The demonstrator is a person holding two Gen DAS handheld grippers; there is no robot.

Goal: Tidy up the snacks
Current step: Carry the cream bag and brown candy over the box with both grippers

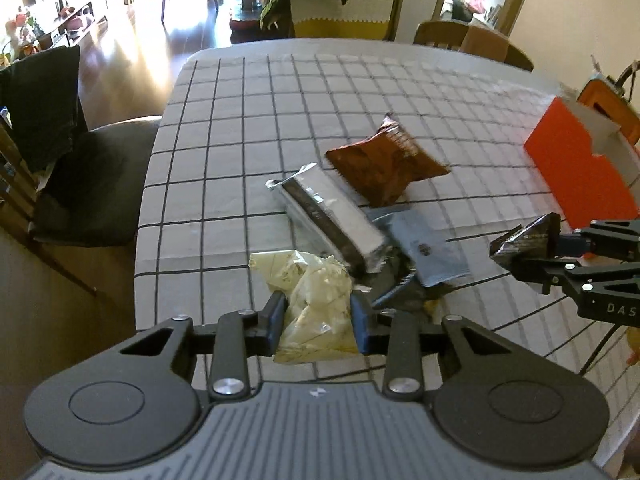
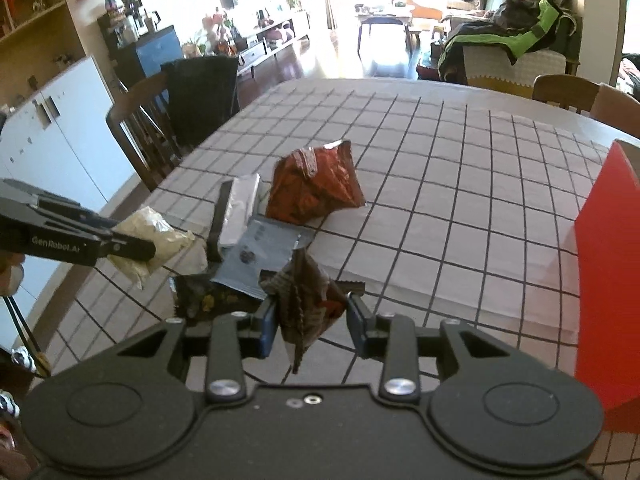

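Left gripper [image 1: 318, 320] pinches the pale yellow packet [image 1: 316, 300]; right gripper [image 2: 312, 326] clamps a dark crinkled packet [image 2: 306, 300] (orange box [image 1: 576, 168] nearby).

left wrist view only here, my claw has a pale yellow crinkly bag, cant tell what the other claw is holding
Observer: The right claw is shut on a dark crumpled foil snack packet with red print, held above the table.
Operator: anything under the blue pouch i cant see
Observer: Yes, a dark flat packet with yellow print lies partly under the grey-blue flat pouch.
Operator: is the red box near that claw
Observer: The tall red cardboard box stands to the right of the right claw, apart from it, on the grid-pattern tablecloth.
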